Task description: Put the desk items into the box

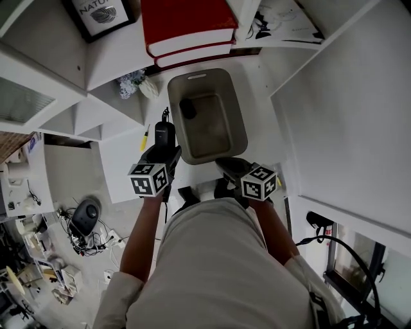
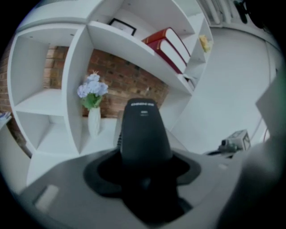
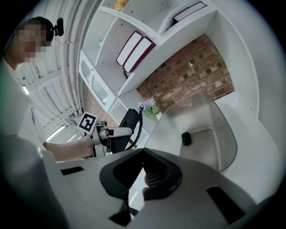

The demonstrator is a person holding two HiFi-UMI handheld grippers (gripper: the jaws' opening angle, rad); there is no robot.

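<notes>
A grey open box (image 1: 174, 122) stands on the white desk, with a small black object (image 1: 187, 108) lying on its floor. My left gripper (image 1: 166, 146) is just left of the box, shut on a black handset (image 1: 165, 133) with a coiled cord. In the left gripper view the handset (image 2: 144, 129) sticks up between the jaws. The right gripper view shows the box (image 3: 223, 129), the small black object (image 3: 186, 138) and the handset (image 3: 129, 120) from the side. My right gripper (image 1: 231, 168) is at the box's near edge, jaws together and empty (image 3: 143, 154).
A yellow-handled tool (image 1: 146, 137) lies on the desk left of the handset. A white vase of pale flowers (image 1: 135, 83) stands in a shelf bay behind it. Red books (image 1: 189, 29) and a framed picture (image 1: 99, 14) sit on shelves behind the box. Cables lie on the floor at left.
</notes>
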